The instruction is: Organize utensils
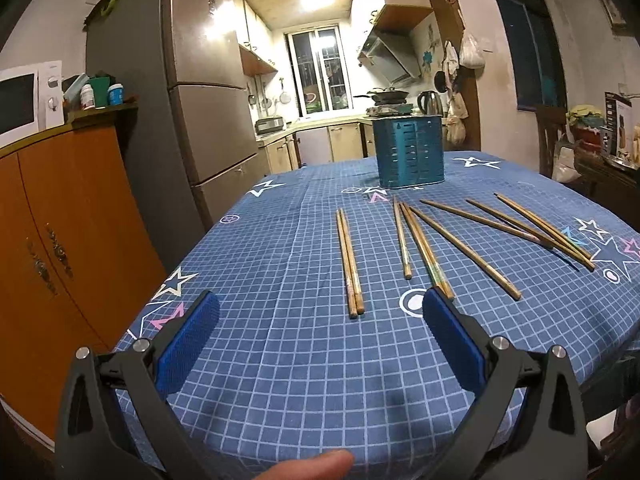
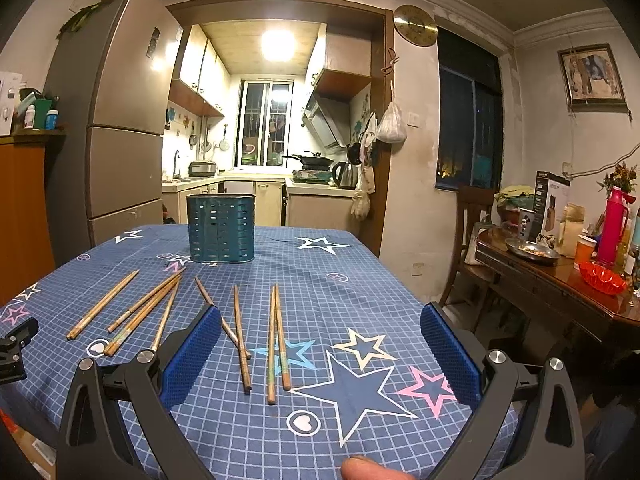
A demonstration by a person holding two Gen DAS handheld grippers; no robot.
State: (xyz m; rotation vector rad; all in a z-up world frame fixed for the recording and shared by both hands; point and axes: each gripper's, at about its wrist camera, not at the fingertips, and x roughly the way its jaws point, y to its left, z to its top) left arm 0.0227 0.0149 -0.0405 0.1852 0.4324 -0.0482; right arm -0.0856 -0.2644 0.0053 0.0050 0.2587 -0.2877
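Several wooden chopsticks lie scattered on the blue star-patterned tablecloth (image 1: 280, 360). In the left wrist view one pair (image 1: 350, 264) lies just ahead of my left gripper (image 1: 320, 308), which is open and empty above the table's near edge. More chopsticks (image 1: 464, 252) fan out to the right. A teal slotted utensil holder (image 1: 410, 152) stands upright at the far end. In the right wrist view my right gripper (image 2: 320, 320) is open and empty, with a pair of chopsticks (image 2: 277, 344) between its fingers' line and the others (image 2: 136, 312) to the left. The holder (image 2: 221, 227) stands beyond them.
An orange wooden cabinet (image 1: 52, 248) and a grey fridge (image 1: 192, 100) stand left of the table. A cluttered side table (image 2: 560, 276) and a wooden chair (image 2: 472, 216) stand to the right. The left gripper's edge (image 2: 16, 344) shows at the far left.
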